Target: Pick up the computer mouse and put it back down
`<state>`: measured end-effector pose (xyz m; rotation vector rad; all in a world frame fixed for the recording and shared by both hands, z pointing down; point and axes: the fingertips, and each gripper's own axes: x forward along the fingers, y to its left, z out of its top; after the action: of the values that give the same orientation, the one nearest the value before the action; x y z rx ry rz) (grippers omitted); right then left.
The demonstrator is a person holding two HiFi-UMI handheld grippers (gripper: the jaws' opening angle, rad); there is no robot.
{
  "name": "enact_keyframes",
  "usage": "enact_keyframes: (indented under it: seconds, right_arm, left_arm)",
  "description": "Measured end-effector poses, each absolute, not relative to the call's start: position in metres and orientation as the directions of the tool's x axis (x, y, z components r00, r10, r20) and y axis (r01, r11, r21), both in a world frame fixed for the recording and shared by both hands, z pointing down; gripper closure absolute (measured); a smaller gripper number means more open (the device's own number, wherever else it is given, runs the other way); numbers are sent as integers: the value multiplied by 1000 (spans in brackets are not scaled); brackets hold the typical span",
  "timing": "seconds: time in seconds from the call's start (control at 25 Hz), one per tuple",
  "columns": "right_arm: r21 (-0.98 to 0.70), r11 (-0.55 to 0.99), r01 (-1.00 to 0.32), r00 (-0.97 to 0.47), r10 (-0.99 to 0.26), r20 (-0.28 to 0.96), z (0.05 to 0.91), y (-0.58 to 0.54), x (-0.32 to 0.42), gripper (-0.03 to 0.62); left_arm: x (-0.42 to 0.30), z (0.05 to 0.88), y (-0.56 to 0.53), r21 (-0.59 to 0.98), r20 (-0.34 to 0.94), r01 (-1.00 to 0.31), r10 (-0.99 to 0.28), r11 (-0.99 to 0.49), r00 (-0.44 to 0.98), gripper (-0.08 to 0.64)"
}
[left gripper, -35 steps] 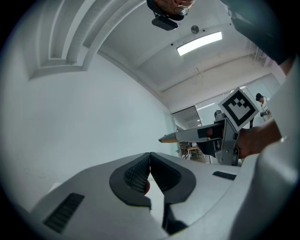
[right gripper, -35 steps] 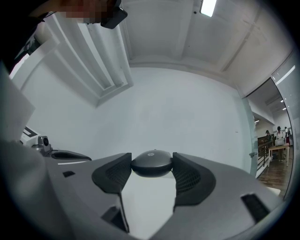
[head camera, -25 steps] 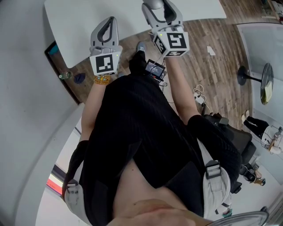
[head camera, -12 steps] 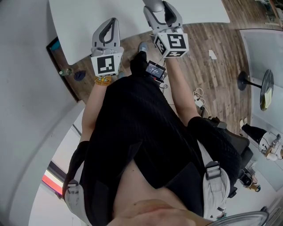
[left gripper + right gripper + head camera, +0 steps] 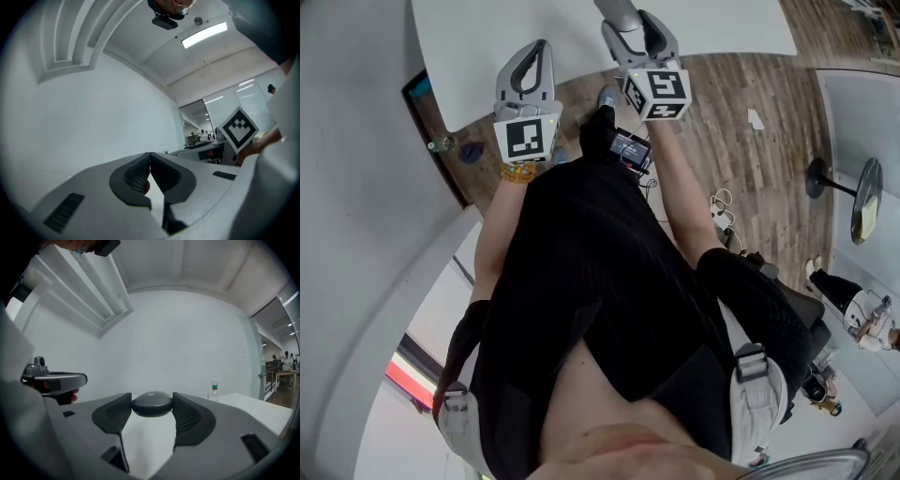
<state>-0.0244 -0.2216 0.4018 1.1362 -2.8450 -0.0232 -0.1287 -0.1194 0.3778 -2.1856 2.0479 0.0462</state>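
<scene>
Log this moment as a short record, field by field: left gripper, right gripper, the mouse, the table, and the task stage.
left gripper: shut, jaws together, nothing between them
right gripper: shut on the computer mouse, one jaw on each side of it
computer mouse: dark and rounded, sits level between the jaws with the wall behind it
table: white, in front of the person
bottle: small, stands upright on the table
task stage: mouse gripped, not yet put back down
</scene>
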Motion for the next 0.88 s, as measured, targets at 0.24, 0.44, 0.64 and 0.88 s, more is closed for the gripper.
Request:
enact_keyframes:
  seconds: [0.24,0.44,0.64,0.88]
  right_arm:
    - [28,729,-684,-722,-681,121,429,-226,-30,311]
    - [17,738,-675,-725,-666,177,455,-228,-37,311]
    - [9,747,-665,-724,-647,237,481,-225,-43,311]
    - [4,753,-658,-717,-629,300,511,-224,-48,311]
  left_arm:
    - [-135,384,-120,-86,-108,-995,-992,-49,58,546]
    - [-139,390,-122,-80,-98,-996,-993,-50,58,546]
    - [-143,391,-122,-78,-85,-996,-995,-47,53,546]
    - [-152,396,-122,-62,-78,-998,-996,-33,38,546]
